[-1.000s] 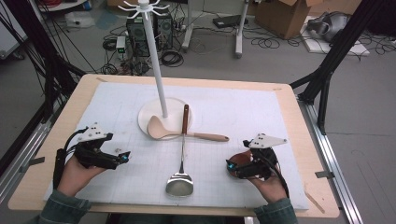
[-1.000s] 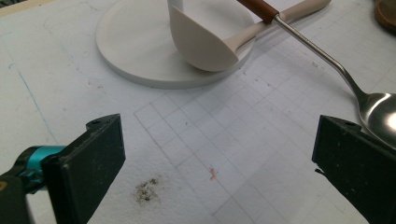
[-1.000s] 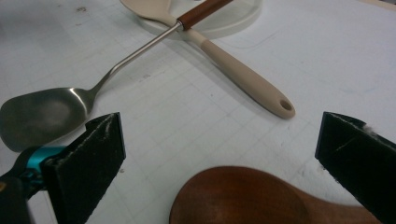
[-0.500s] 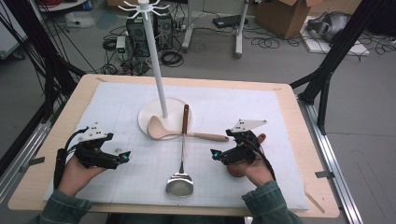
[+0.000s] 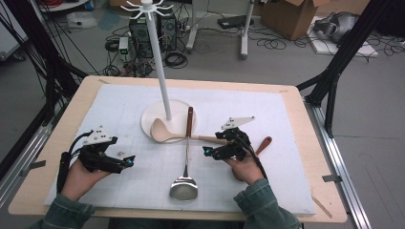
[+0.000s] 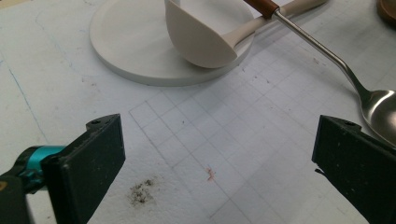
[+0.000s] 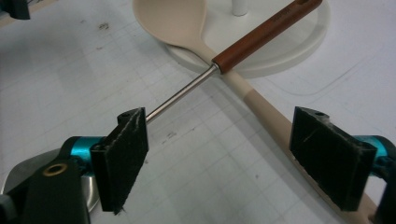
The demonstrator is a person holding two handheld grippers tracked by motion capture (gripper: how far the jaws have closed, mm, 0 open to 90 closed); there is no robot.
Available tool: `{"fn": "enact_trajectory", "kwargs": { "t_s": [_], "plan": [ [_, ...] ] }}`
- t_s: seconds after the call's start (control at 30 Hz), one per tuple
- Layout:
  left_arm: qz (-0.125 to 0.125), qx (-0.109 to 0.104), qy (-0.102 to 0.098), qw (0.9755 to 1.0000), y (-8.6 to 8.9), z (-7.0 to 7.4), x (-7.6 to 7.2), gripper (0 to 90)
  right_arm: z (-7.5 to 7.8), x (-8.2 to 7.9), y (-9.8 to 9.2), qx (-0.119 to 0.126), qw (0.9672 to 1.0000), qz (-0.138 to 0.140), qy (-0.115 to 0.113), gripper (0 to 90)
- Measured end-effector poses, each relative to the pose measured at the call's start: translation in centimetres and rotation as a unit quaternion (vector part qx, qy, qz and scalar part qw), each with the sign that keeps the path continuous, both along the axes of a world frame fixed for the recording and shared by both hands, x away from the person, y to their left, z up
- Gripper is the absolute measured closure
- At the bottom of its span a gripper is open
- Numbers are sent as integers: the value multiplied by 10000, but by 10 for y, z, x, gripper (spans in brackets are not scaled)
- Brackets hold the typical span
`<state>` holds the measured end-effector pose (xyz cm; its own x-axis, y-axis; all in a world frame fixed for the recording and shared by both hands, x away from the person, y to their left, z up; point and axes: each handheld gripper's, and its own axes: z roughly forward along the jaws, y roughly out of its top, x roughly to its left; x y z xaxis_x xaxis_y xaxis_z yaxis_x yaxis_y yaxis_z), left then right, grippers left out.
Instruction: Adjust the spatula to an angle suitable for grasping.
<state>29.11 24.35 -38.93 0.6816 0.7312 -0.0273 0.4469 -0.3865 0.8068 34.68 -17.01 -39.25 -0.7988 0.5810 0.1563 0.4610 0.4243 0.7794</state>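
- White padding (image 5: 119, 109) covered the wooden table (image 5: 64, 119), and at its left my left gripper (image 5: 125, 161) lay low over the mat in my left hand (image 5: 81, 179), its jaws standing wide apart with only bare gridded mat between them (seen plainly in the left gripper view).
- Further right stood the white rack (image 5: 160, 71), its pole upright on a round base (image 5: 150, 121), near the middle of the mat.
- The cream ladle (image 5: 165, 133) lay with its bowl propped on the front edge of that base, its pale handle running off to the right.
- Across that handle lay the metal spatula (image 5: 184, 188), its brown grip (image 5: 189, 121) pointing towards the base and its shiny blade nearest me; the two crossed and touched just in front of the base.
- My right gripper (image 5: 206, 151) hovered just right of that crossing, over the ladle's handle. Its jaws had just been closing but were some way apart, pressing on nothing; in the right gripper view the ladle's handle (image 7: 266, 119) ran between them towards the right jaw, and the spatula's steel shaft (image 7: 180, 95) passed behind the left jaw.
- Right of my right hand (image 5: 246, 167), another brown-tipped handle (image 5: 264, 144) lay on the mat.
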Motion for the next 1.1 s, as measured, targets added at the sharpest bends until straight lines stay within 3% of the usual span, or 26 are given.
{"fn": "enact_trajectory", "kwargs": {
  "t_s": [0.2, 0.3, 0.47, 0.77, 1.1],
  "plan": [
    [36, 4, 9, 10000, 1, -1, 0, 31, -4, 7, 15, 99, 9997, 167, 140, 315],
    [22, 5, 6, 10000, -1, -1, 0, 31, -12, 10, 27, 107, 9987, 215, 456, 387],
    [10, -6, -5, 10000, -2, 0, 0, 31, -19, 14, 38, 78, 9971, 310, 693, 460],
    [3, 5, -6, 10000, -3, -1, 1, 31, -34, 22, 49, 182, 9938, 275, 1065, 486],
    [-72, 41, 39, 10000, -7, -3, 1, 31, -43, 27, 57, 260, 9914, 225, 1262, 486]
  ]
}}
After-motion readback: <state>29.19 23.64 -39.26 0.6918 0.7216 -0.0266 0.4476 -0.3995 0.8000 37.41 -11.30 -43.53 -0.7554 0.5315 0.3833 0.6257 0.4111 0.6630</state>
